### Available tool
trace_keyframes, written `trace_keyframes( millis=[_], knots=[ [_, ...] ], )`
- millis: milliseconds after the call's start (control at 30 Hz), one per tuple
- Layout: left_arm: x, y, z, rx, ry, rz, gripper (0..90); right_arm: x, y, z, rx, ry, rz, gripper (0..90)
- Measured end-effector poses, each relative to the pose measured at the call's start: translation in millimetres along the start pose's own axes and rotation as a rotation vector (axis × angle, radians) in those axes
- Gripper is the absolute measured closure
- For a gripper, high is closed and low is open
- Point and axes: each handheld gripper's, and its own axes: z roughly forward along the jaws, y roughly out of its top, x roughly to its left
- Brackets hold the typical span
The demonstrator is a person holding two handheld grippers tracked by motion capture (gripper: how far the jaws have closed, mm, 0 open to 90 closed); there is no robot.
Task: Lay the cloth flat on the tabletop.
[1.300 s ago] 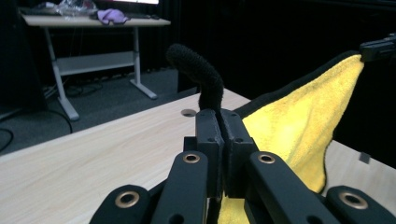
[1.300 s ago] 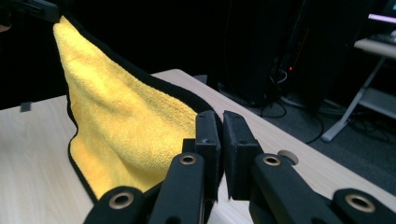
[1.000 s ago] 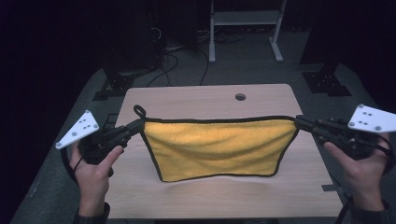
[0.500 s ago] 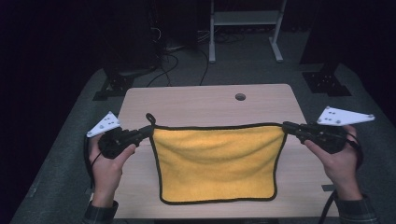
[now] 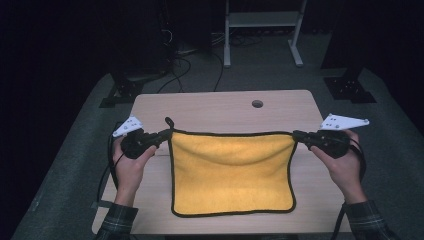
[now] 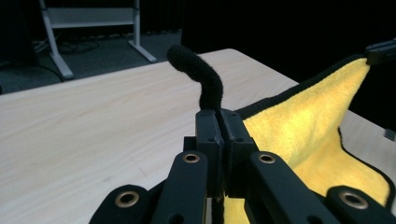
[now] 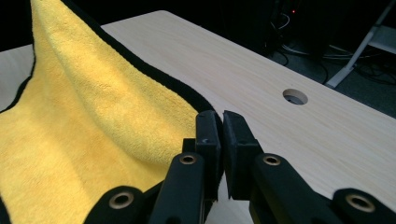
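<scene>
A yellow cloth (image 5: 231, 172) with a black hem is stretched between my two grippers over the wooden table (image 5: 220, 107). Its near part lies on the tabletop and its far edge is held up. My left gripper (image 5: 162, 134) is shut on the cloth's far left corner, beside a black hanging loop (image 6: 201, 77) that sticks up past the jaws. My right gripper (image 5: 298, 135) is shut on the far right corner. In the left gripper view the cloth (image 6: 303, 126) runs off to the right; in the right gripper view the cloth (image 7: 88, 121) spreads to the left.
A round cable hole (image 5: 257, 104) sits in the table's far part, also seen as the hole (image 7: 295, 96) in the right gripper view. Beyond the table stand a white metal frame (image 5: 262, 30), cables on the floor and black stand bases (image 5: 350, 90).
Both grippers have drawn the cloth toward the person and lowered it. More of the cloth now lies flat on the table, and its far edge is closer to the tabletop.
</scene>
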Motion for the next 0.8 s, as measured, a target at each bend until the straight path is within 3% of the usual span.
trace_keyframes(
  millis=[400,800],
  knots=[
    [16.4,7.5,24.6,-0.011,0.014,-0.004,87.1,-17.1,4.6,18.7,-0.015,-0.024,0.042,84.4],
    [40.0,-3.6,49.9,0.007,0.035,-0.049,87.1,-39.5,-2.3,51.4,0.01,-0.018,0.091,84.3]
  ],
)
